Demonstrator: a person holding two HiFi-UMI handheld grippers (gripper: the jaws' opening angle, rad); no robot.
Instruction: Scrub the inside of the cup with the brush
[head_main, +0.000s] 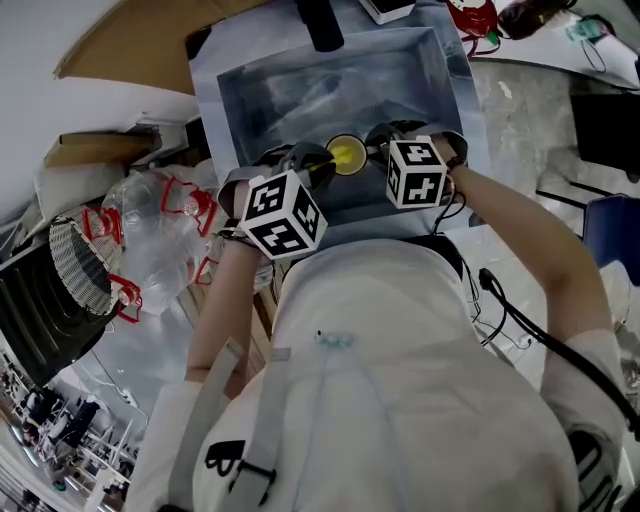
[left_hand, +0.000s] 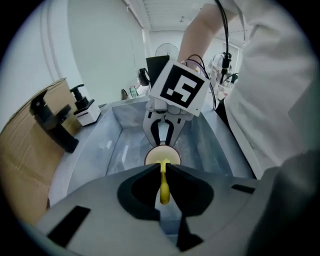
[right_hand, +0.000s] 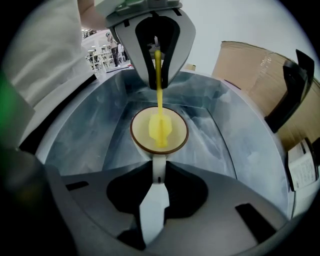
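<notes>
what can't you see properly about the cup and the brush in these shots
- Floor of the cup: right gripper view, covered by the brush head.
- Bristles: right gripper view, only a blurred yellow lump.
- Cup's outer wall: head view, hidden between the left gripper and right gripper; only its mouth shows.
- Water in the sink: too dim to tell in any view.

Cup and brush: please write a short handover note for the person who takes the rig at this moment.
The left gripper is shut on the handle of the yellow brush.
The right gripper is shut on the handle of the cup, which it holds inside the sink.
Done: both things are gripped, and the brush head is inside the cup.
Left: scrub the inner wall and the bottom. How clean the cup already is cannot be told.
</notes>
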